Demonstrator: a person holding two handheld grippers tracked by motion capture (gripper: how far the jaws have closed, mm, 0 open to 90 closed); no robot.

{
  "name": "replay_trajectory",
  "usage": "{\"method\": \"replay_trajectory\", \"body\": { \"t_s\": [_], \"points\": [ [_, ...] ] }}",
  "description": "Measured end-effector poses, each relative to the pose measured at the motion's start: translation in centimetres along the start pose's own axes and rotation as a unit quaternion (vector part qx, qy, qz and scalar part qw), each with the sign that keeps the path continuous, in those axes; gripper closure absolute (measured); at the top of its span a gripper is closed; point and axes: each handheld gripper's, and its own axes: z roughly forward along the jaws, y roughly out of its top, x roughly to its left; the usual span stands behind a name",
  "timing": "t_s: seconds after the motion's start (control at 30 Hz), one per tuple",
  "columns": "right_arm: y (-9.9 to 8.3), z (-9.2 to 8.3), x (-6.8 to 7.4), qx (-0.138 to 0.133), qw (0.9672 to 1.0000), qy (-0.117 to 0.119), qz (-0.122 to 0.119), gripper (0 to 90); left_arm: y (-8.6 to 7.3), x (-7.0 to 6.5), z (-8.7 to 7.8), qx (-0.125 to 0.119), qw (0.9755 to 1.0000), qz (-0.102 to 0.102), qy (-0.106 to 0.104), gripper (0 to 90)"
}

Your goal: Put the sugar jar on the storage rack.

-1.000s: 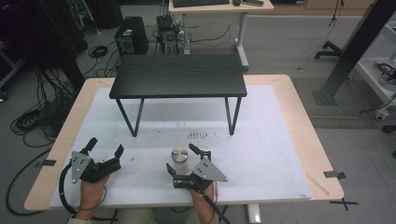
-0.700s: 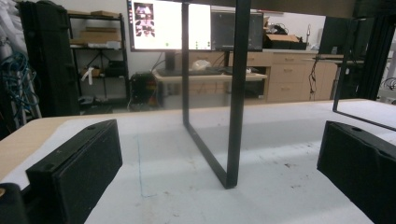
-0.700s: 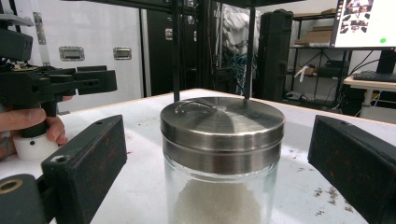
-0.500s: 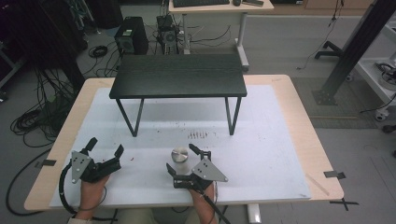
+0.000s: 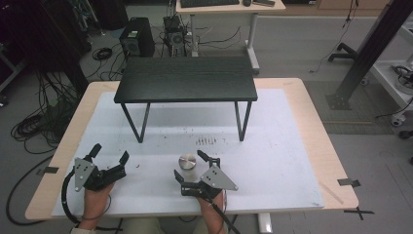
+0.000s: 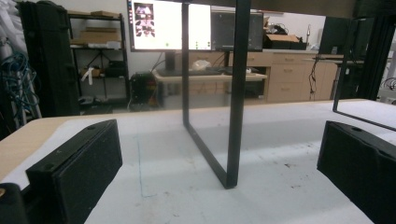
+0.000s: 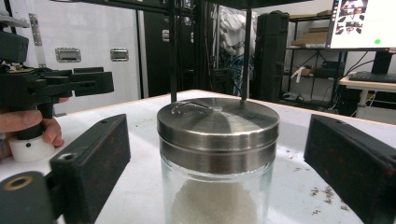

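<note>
Right gripper (image 5: 187,168) is being held spread wide, nothing gripped; its blocky black jaws with matte, grainy pads are being kept apart on either side of a glass jar (image 5: 187,165), no contact visible in the right gripper view. Jar (image 7: 217,163) is being seen dead centre between the jaws: clear cylindrical glass wall, brushed steel round lid (image 7: 218,121) with a slightly domed top, white granular fill in the lower part. It is being carried upright by the surface (image 5: 272,146), a white sheet, scuffed and specked with dark crumbs, over a light wood rim.

Left gripper (image 5: 109,153) is likewise being held released, jaws wide, nothing between them; it is being kept well apart from the jar, off to the jar's far side from the right gripper. Straight ahead of it, the thin black square-section metal leg frame (image 6: 233,116) of a small black table (image 5: 187,78) is being seen, standing on the sheet beyond both grippers. Table top is flat, rectangular, dark wood-grain.
</note>
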Motion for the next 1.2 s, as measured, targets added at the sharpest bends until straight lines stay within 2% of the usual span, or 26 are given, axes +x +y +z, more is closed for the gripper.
{"method": "replay_trajectory", "body": {
  "t_s": [0.27, 0.63, 0.8, 0.87, 1.2],
  "points": [
    [0.05, 0.09, 0.30, 0.011, 0.9997, -0.015, -0.016, 19.0, 0.00, 0.00, 0.00, 0.000, 1.0000, 0.000, 0.000, 0.2],
    [0.11, 0.17, 0.35, 0.018, 0.9994, -0.025, -0.015, 29.4, 0.00, 0.00, 0.00, 0.000, 1.0000, 0.000, 0.000, 0.2],
    [0.13, 0.16, 0.36, 0.019, 0.9994, -0.024, -0.014, 35.3, 0.00, 0.00, 0.00, 0.000, 1.0000, 0.000, 0.000, 0.2],
    [0.16, 0.17, 0.41, 0.020, 0.9996, -0.014, -0.016, 41.7, 0.00, 0.00, 0.01, 0.000, 1.0000, 0.000, 0.000, 0.2],
    [0.19, 0.15, 0.35, 0.024, 0.9996, -0.010, -0.011, 42.9, 0.00, 0.00, 0.01, 0.000, 1.0000, 0.000, 0.000, 0.2]
  ]
}}
